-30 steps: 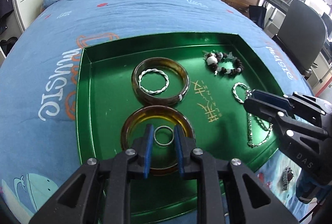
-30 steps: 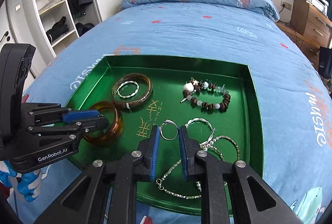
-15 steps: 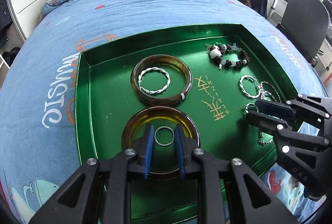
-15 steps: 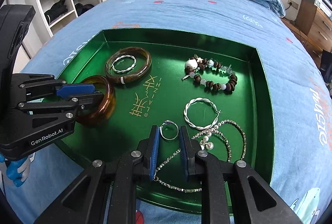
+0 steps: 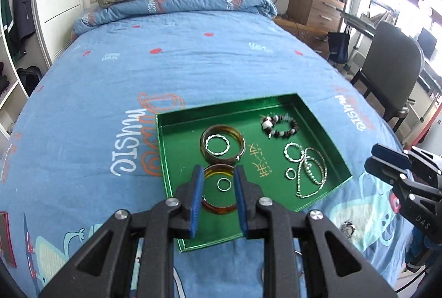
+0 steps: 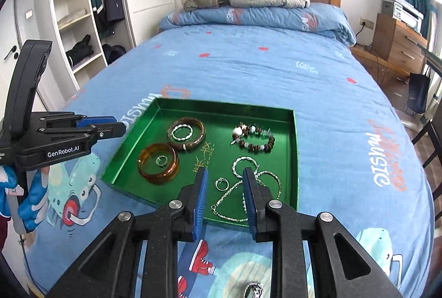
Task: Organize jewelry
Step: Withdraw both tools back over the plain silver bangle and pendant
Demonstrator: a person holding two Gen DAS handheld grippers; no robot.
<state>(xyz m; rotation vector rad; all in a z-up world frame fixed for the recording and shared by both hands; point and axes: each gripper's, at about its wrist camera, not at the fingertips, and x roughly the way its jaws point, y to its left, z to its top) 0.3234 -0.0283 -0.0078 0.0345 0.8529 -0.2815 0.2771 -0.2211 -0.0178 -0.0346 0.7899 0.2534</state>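
Fingers [image 6: 204,187] apart, tray [image 6: 295,159], bedspread [image 6: 248,71]

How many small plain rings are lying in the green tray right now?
2. One small ring lies inside the amber bangle at the green tray's near left. The other ring lies on the tray floor beside the silver chain. The chain may hide more.

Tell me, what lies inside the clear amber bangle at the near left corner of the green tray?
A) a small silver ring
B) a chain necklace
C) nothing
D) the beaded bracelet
A: a small silver ring lies flat on the tray floor inside the amber bangle, while the beaded bracelet and chain necklace lie toward the green tray's other side.
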